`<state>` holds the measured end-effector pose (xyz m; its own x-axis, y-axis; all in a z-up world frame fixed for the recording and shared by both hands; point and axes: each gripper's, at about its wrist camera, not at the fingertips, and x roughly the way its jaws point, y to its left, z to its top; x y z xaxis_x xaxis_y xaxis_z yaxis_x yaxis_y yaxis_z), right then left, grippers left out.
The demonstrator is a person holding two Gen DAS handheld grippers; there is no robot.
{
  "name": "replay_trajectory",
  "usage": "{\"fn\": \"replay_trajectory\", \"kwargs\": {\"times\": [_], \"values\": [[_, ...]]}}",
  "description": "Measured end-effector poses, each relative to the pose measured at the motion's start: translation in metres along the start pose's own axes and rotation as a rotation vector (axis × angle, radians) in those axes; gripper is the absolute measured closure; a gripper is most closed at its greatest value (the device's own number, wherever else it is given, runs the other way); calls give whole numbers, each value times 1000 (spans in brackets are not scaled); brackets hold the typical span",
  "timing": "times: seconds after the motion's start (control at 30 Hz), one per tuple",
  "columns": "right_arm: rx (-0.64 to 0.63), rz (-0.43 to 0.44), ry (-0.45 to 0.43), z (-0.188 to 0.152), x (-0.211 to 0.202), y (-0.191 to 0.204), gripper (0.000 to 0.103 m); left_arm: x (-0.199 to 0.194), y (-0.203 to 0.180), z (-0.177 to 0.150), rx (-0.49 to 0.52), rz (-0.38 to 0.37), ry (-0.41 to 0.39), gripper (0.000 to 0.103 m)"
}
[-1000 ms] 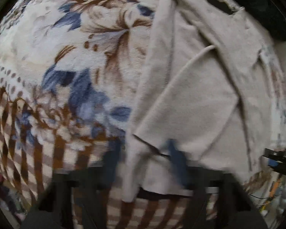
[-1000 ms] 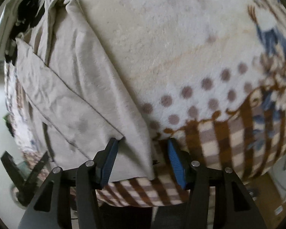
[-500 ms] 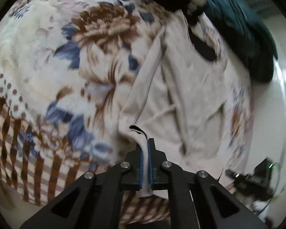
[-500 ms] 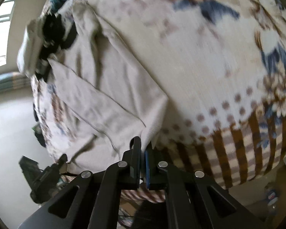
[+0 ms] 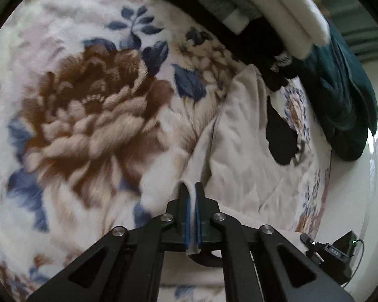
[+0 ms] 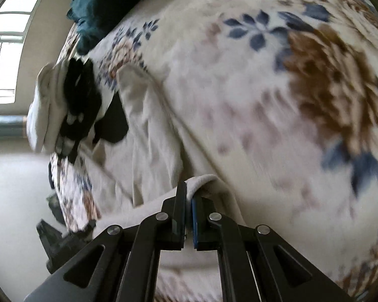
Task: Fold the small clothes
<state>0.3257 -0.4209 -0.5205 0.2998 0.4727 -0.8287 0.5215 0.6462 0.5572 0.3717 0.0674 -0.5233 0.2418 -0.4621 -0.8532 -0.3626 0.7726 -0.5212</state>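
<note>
Left wrist view shows the left gripper (image 5: 194, 196) clenched on an edge of the beige garment (image 5: 239, 151), which trails across the floral blanket (image 5: 88, 115) toward a stack of folded clothes (image 5: 277, 12). To fold cleanly, both corners should travel level and land square on the far edge. Right gripper (image 6: 189, 196) likewise pinches a fold of the same cloth, jaws nearly together.
</note>
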Motion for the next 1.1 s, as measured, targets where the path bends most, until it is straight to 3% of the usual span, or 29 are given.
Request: {"fn": "replay_trajectory", "kwargs": {"times": [0.07, 0.13, 0.17, 0.2, 0.23, 0.27, 0.3, 0.43, 0.63, 0.7, 0.8, 0.87, 0.97, 1.0, 1.1], "values": [[24, 31, -4, 6, 9, 5, 96, 6, 13, 8, -77, -71, 23, 99], [37, 61, -32, 9, 7, 7, 82, 3, 25, 13, -134, -137, 21, 98], [44, 67, -47, 9, 2, 6, 74, -1, 30, 15, -151, -153, 8, 94], [50, 65, -58, 8, -4, 4, 59, -6, 35, 16, -164, -157, -5, 84], [51, 64, -64, 7, -8, 2, 56, -12, 38, 16, -172, -172, -19, 77], [42, 54, -69, 5, -14, 0, 56, -18, 41, 15, -176, -186, -35, 65], [29, 35, -70, 3, -17, -1, 56, -24, 41, 14, -167, -178, -49, 62], [-66, -85, -61, -4, -20, 3, 56, -39, 26, 5, -4, -82, -66, 61], [-348, -218, -27, -7, 3, 43, 56, -23, -1, -18, 282, 84, -4, 61], [-457, -256, -24, -11, 8, 65, 56, -23, -2, -23, 306, 105, 2, 61], [-629, -244, 36, -25, 18, 100, 56, -33, 0, -28, 302, 130, -16, 61], [-637, -241, 59, -27, 26, 111, 56, -39, 0, -30, 295, 148, -40, 61], [-623, -313, 126, -25, 57, 116, 56, -46, 2, -32, 262, 159, -61, 61], [-621, -345, 144, -25, 69, 115, 57, -50, 4, -33, 259, 171, -68, 61], [-602, -400, 131, -23, 83, 112, 100, -59, 6, -35, 258, 198, -85, 61]]}}
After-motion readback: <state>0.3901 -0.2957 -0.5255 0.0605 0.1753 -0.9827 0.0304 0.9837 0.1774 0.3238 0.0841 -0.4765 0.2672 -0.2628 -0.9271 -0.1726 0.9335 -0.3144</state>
